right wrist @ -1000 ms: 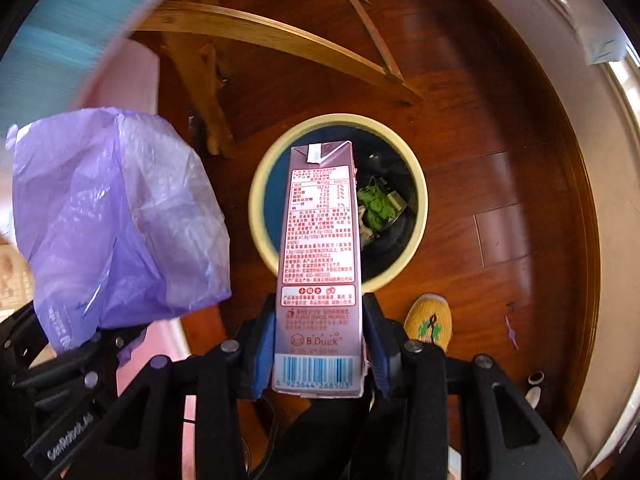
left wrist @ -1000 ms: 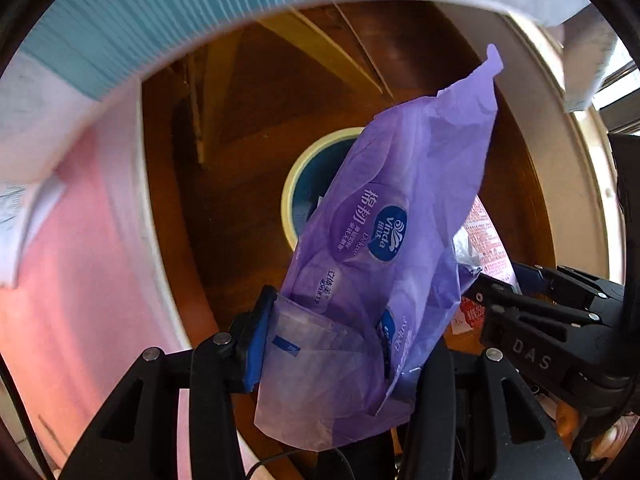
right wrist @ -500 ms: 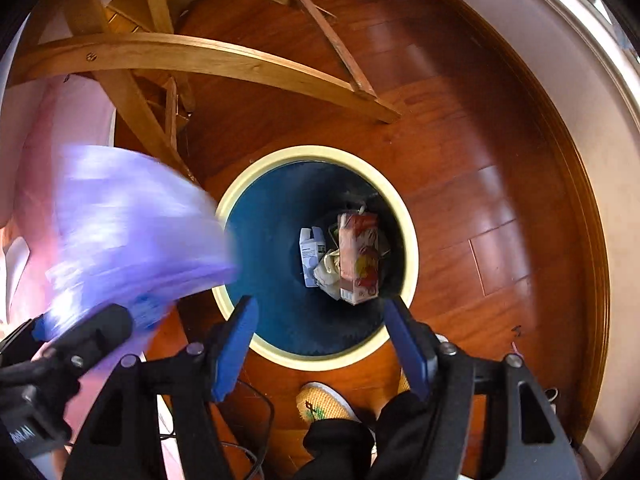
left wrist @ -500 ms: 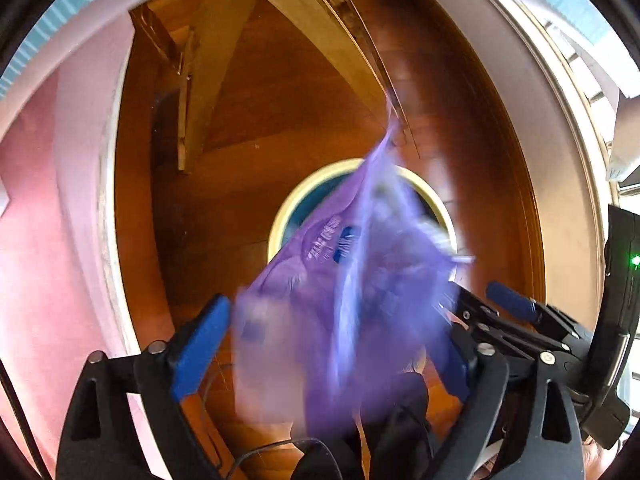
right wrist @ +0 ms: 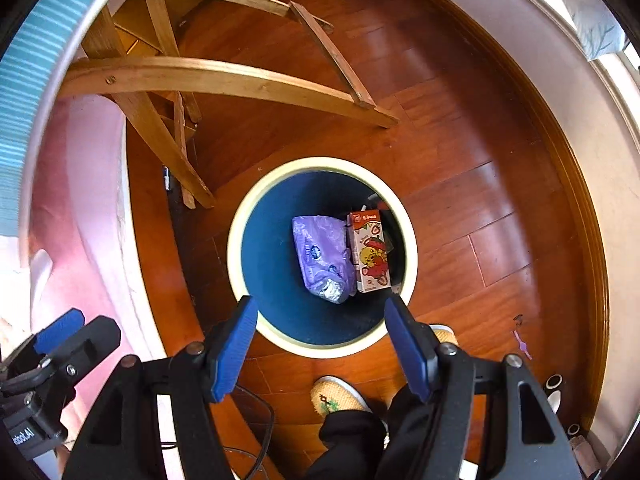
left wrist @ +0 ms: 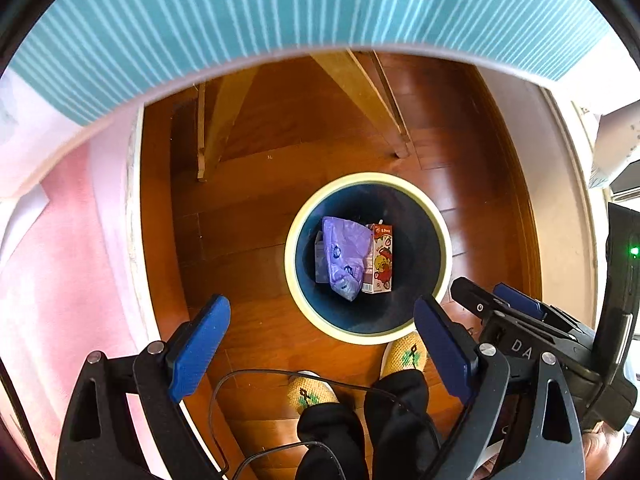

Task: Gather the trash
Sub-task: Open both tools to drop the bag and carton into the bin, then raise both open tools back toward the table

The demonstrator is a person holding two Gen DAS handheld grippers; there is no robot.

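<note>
A round bin with a cream rim (left wrist: pixel 443 268) (right wrist: pixel 236 240) and a dark blue inside stands on the wooden floor below both grippers. In it lie a crumpled purple tissue bag (left wrist: pixel 344 258) (right wrist: pixel 322 258) and, to its right, a pink drink carton (left wrist: pixel 380 260) (right wrist: pixel 370 258). My left gripper (left wrist: pixel 322 338) hangs wide open above the bin's near rim with nothing between its blue pads. Over the same rim my right gripper (right wrist: pixel 318 334) is open and empty too. Each gripper shows at the edge of the other's view.
Wooden chair legs (right wrist: pixel 224 80) (left wrist: pixel 360 96) stand on the floor beyond the bin. A pink and white cloth (left wrist: pixel 60 264) hangs at the left under a teal striped surface (left wrist: pixel 280 8). The person's yellow slippers (left wrist: pixel 308 394) (right wrist: pixel 334 396) and dark trouser legs are just before the bin.
Both grippers opened. The purple bag dropped from the left one and the carton from the right one, and both now lie in the bin.
</note>
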